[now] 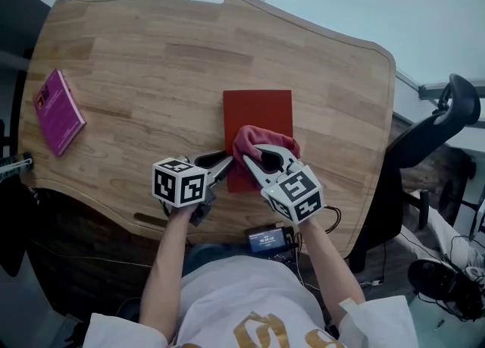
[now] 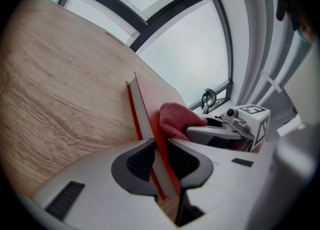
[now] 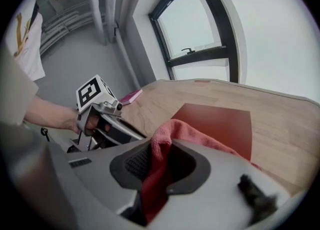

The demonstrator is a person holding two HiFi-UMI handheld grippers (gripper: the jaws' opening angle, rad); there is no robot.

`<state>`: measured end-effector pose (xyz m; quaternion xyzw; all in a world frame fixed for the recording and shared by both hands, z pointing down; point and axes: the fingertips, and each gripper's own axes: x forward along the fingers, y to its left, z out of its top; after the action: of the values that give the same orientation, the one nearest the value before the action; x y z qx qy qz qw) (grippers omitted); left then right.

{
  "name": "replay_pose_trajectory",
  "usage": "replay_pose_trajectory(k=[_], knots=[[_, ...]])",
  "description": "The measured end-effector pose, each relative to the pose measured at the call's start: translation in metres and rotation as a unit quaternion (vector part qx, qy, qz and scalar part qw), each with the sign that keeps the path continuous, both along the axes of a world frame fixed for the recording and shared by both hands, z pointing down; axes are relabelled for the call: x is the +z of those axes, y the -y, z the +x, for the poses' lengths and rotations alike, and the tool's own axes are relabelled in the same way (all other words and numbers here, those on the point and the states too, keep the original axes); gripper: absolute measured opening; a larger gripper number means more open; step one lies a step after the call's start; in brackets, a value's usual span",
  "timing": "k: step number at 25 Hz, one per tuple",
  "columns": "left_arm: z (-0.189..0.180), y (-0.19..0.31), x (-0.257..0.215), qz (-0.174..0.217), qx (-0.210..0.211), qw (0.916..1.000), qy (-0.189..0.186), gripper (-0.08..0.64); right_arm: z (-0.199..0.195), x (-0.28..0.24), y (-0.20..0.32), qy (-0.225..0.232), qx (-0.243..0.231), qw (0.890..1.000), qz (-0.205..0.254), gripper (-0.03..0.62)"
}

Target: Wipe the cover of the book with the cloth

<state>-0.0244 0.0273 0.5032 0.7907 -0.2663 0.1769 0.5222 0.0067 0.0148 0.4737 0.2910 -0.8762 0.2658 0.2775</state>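
Wood-grain worktop (image 1: 151, 58) carries a red book (image 1: 258, 111), which lies flat near the middle, toward the person's edge. A pink cloth (image 1: 246, 142) sits bunched on the near part of the book's cover, touching it.

The right gripper (image 1: 265, 155) is clamped on that cloth: in the right gripper view a fold of pink fabric fills the space between its dark pads and spills out over the book. The left gripper (image 1: 226, 163) comes in at the book's near left corner, and in the left gripper view its pads are closed on the book's edge, with the red cover and pale page block standing between them. The two grippers are just beside each other at the book's near end.

Each gripper bears a cube with black-and-white square markers, one (image 1: 178, 182) to the near left of the book and one (image 1: 297, 195) to its near right; the patterns are code blocks, not letters.

Well to the left of the red book lies a magenta book (image 1: 58, 111) with a small dark patch on its cover, too small to read. Nearer the person than the red book, at the worktop's edge, a small black device (image 1: 269, 239) shows a lit display whose characters cannot be made out. Gold lettering on the person's white shirt (image 1: 250, 301) is cut off by the picture's edge and cannot be read. A dark chair (image 1: 432, 130) stands to the right of the book, beyond the worktop.
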Motion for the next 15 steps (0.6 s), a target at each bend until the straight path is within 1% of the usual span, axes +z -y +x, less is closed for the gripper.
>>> replay_pose_trajectory(k=[15], knots=[[0.000,0.000,0.000,-0.002,-0.004,1.0000,-0.003,0.081,0.006,0.000,-0.031,0.009,0.001,1.000,-0.015,0.083]])
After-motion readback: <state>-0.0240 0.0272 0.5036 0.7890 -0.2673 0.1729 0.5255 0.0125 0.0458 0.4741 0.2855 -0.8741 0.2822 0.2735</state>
